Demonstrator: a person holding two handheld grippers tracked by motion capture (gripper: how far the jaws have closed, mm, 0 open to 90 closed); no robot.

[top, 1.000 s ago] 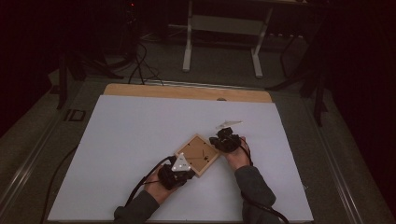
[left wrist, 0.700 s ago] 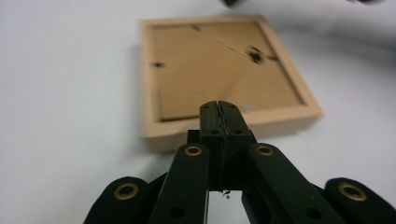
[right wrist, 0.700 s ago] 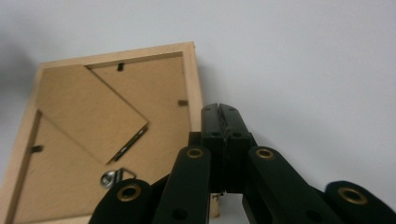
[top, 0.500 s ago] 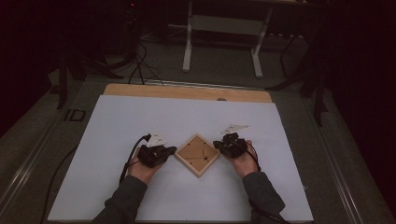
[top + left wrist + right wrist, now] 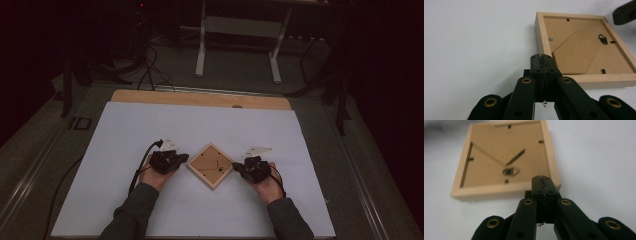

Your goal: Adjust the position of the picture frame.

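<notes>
Wooden picture frame [image 5: 210, 166] face-down, mid-table; left gripper [image 5: 182, 158] just left, right gripper [image 5: 237, 167] just right; both jaws pressed together, empty.

dark room, grey floor [image 5: 235, 75], white-legged table frame [image 5: 240, 27] behind.

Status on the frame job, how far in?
Done: the square light-wood picture frame lies back-side up on the white table sheet, fibreboard backing in place. In hand: nothing; the left gripper and right gripper flank it, jaws shut and empty, tips close to its corners, contact unclear. Left: any work on the backing tabs; none looks turned.
</notes>
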